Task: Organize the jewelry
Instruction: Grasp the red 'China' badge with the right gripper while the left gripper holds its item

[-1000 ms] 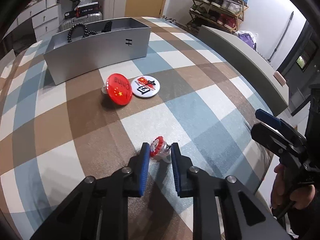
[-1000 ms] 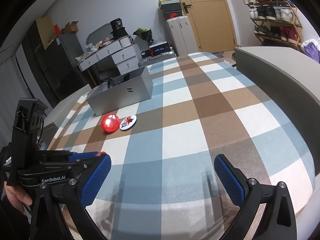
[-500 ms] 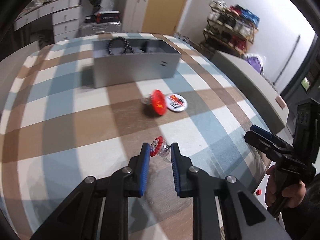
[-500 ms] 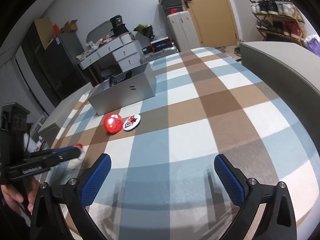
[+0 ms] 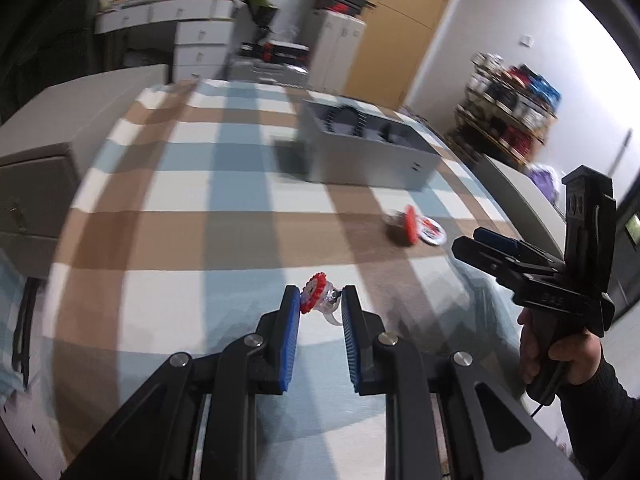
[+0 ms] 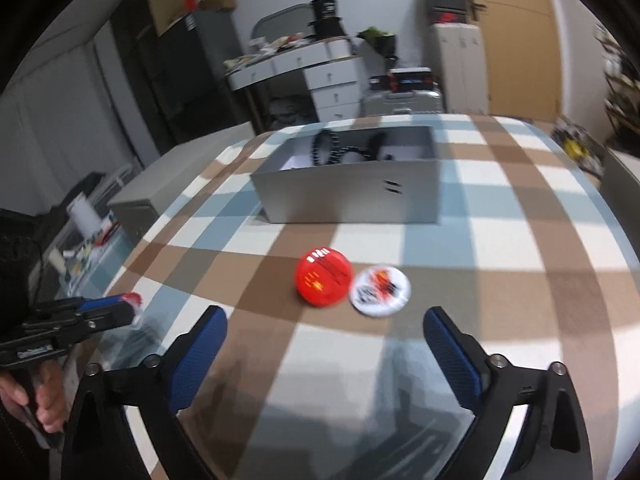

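My left gripper (image 5: pixel 320 300) is shut on a small red-and-clear ring (image 5: pixel 318 298) and holds it above the checked tablecloth. It shows at the left of the right wrist view (image 6: pixel 120 312). My right gripper (image 6: pixel 324 332) is open and empty, with the red badge (image 6: pixel 323 277) and the white badge (image 6: pixel 380 289) lying just beyond its fingertips. The grey jewelry box (image 6: pixel 352 196) stands behind them with a black bead bracelet (image 6: pixel 326 150) inside. In the left wrist view the box (image 5: pixel 368 160) and badges (image 5: pixel 416 230) lie far right, and my right gripper (image 5: pixel 504 252) is at the right.
The checked tablecloth (image 6: pixel 500 240) covers the surface. A grey bench edge (image 5: pixel 520 192) runs along the right side and a grey cabinet (image 5: pixel 36 184) stands at the left. Drawers, suitcases and a shoe rack line the back of the room.
My left gripper has lifted and swung left with the ring in it. My right gripper has moved forward toward the two badges and the box.
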